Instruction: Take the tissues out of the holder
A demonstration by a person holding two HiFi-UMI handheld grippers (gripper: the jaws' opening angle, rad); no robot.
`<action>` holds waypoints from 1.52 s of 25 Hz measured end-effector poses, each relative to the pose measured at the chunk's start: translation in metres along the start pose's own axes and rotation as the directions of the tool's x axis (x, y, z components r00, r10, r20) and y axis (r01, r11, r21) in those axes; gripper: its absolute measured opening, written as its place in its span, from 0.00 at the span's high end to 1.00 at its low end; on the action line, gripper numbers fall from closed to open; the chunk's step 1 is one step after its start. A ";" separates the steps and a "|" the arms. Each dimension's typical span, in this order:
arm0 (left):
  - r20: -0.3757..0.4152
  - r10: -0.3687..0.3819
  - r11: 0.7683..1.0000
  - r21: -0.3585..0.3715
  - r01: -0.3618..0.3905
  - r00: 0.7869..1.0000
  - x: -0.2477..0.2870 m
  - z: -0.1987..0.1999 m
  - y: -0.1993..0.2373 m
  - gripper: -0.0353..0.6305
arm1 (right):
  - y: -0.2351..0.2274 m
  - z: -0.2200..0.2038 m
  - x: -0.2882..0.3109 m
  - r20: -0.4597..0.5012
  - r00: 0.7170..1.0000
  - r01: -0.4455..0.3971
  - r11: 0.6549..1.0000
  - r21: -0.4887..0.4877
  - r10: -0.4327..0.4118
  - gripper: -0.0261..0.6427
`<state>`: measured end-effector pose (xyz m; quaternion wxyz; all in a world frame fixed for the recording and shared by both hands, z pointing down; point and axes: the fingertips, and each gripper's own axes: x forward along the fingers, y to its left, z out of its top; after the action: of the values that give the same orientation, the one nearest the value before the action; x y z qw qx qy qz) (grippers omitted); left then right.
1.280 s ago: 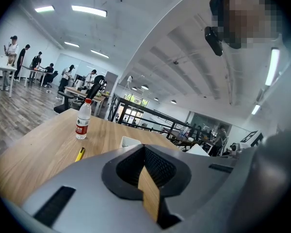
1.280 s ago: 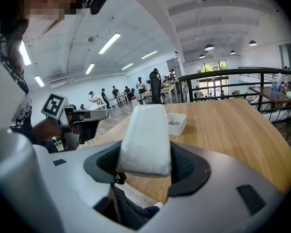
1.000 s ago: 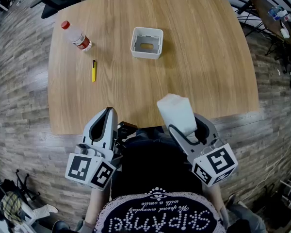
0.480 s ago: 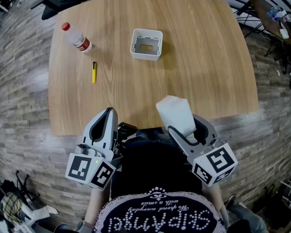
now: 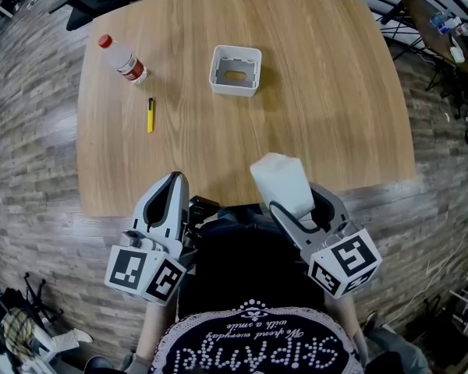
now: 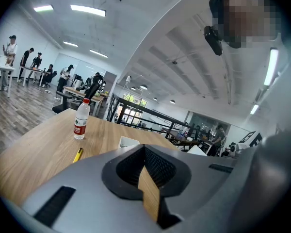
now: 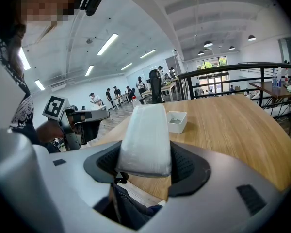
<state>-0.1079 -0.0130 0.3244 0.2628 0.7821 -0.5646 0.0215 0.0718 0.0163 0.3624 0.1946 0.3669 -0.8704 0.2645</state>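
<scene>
White tissue pack [image 5: 281, 179] sits a hair further left in the head view than a second ago. That's the only shift. Both tools, the bottle, the pen and the holder are where they were.

Left to right:
- Left tool [image 5: 174, 179]: jaws pressed together at the tips, nothing between them. Only a sliver of wood shows through the gap behind the tips. The tips reach just over the near edge of the counter [image 5: 327, 92]; the rest of the tool hangs off it, in front of the person's torso.
- Ahead of the left tool, slightly to its left: yellow pen [image 5: 150, 114] lying flat. Beyond it is a clear bottle [image 5: 122, 58] with a red cap, standing upright near the counter's left edge.
- Holder [image 5: 235, 69]: white open-top box, well ahead of both tools and roughly between their lines. It's nearer the far edge than the near one.
- Right tool [image 5: 296, 202]: pinching the tissue pack by its near end. The pack sticks forward past the tips and crosses the near edge. In the right gripper view it looks held off the wood.

Room: bare wood ahead and to the right of the right tool, out to the right and far edges. The two tools are well apart, with the torso between them.

Tissues are out of the holder, in the right tool and well apart from the box.
</scene>
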 end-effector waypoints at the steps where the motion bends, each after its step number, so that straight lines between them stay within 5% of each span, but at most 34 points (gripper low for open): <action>1: 0.000 0.001 1.000 0.000 -0.001 1.000 0.000 0.000 0.000 0.94 | 0.000 0.000 0.000 0.000 1.000 0.000 1.000 0.000 0.000 0.55; 38: -0.006 -0.012 1.000 0.015 0.012 1.000 0.001 -0.002 -0.010 0.94 | 0.000 -0.004 -0.007 0.007 1.000 -0.010 1.000 0.002 0.010 0.55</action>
<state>-0.0982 -0.0106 0.3229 0.2588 0.7872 -0.5591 0.0266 0.0767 0.0223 0.3621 0.1900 0.3636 -0.8726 0.2651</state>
